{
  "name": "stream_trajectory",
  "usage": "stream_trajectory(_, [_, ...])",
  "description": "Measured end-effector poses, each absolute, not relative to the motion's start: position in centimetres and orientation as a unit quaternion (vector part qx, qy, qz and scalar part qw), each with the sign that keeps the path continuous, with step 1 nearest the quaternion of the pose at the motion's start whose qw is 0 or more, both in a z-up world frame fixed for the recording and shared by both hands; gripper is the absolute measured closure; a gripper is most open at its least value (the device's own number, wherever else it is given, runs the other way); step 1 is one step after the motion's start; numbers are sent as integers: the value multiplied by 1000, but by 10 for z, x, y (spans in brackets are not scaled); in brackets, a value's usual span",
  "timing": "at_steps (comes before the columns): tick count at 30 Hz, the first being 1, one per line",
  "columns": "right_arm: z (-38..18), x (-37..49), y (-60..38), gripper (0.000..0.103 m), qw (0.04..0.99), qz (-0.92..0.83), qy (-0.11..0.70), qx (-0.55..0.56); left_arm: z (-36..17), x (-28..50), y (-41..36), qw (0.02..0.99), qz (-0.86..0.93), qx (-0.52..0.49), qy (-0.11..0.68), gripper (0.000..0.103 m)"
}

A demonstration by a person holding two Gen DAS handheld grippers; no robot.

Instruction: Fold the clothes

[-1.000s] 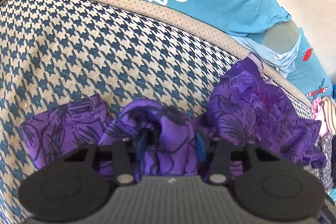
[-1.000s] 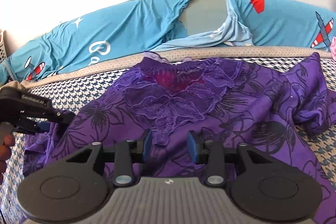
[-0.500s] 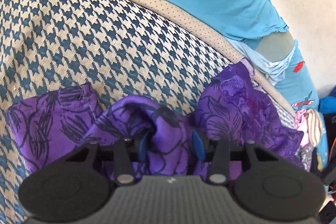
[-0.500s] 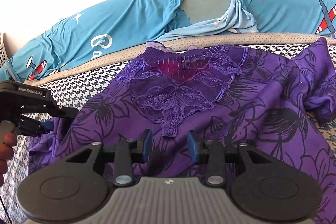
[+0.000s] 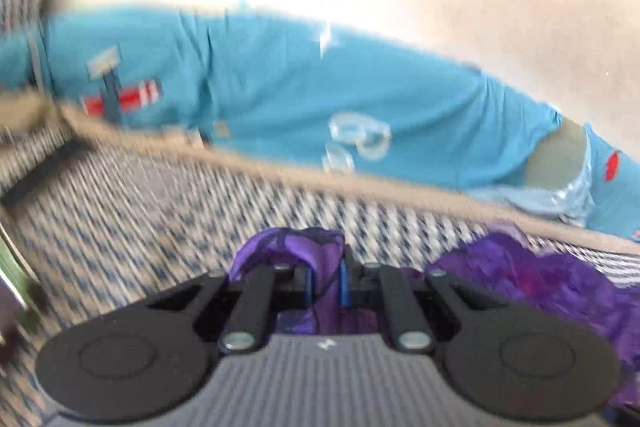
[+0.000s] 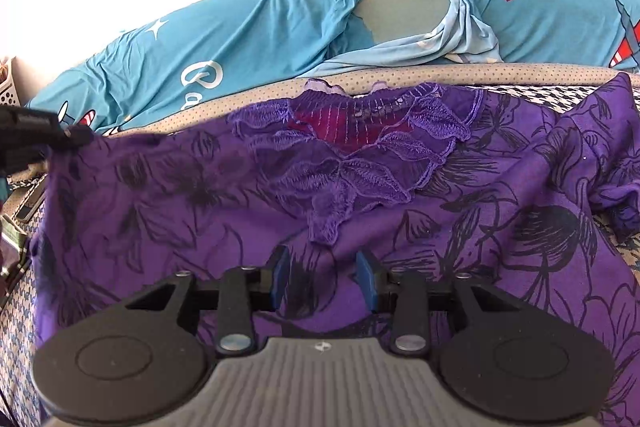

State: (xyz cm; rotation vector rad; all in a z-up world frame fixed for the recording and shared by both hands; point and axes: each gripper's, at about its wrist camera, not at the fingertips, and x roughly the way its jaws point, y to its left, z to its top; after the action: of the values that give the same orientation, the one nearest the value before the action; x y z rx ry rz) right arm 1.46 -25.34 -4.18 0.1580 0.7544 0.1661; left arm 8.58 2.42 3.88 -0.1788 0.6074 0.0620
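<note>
Garment: purple floral dress (image 6: 500,235) spread on houndstooth bed cover (image 5: 140,211) | left tongs (image 5: 325,285): just closed, pinching a bunched fold of the dress poking up between its fingers | right tongs (image 6: 325,279): parted, dress lying flat under and ahead; no grip seen | lace neckline (image 6: 360,147) beyond its tips.

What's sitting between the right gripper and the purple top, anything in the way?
Nothing visible. The right gripper hangs open directly over the purple top, only fabric showing between its fingers. The left gripper is already shut on the top's side.
</note>
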Motion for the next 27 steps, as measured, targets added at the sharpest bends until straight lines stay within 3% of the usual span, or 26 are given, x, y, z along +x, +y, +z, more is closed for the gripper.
stream_trajectory(2, [-43, 15, -253, 67, 922, 81, 370, 76, 42, 80, 21, 957, 55, -59, 280, 92])
stream_trajectory(5, [-46, 15, -252, 67, 921, 79, 376, 69, 29, 87, 8, 944, 83, 5, 321, 84])
stream_trajectory(8, [-47, 15, -253, 67, 919, 80, 379, 70, 0, 93, 31, 910, 107, -63, 396, 79])
stream_trajectory(10, [-47, 15, -254, 67, 919, 82, 380, 71, -11, 90, 51, 896, 146, -102, 406, 74])
stream_trajectory(12, [-46, 15, -255, 67, 919, 83, 380, 71, -10, 84, 61, 900, 186, -95, 382, 48])
stream_trajectory(14, [-43, 14, -258, 67, 922, 77, 373, 67, -4, 80, 63, 908, 199, -87, 358, 39])
stream_trajectory(19, [-31, 13, -282, 67, 929, 48, 357, 90, 19, 68, 51, 936, 205, -51, 280, 33])
stream_trajectory(21, [-27, 13, -294, 67, 931, 31, 351, 96, 28, 64, 40, 948, 187, -33, 256, 14])
stream_trajectory(22, [-26, 12, -302, 67, 932, 22, 349, 99, 32, 62, 34, 953, 177, -24, 243, 11])
stream_trajectory(27, [-23, 8, -350, 67, 927, -29, 348, 140, 18, 66, 5, 950, 81, -17, 302, 10])
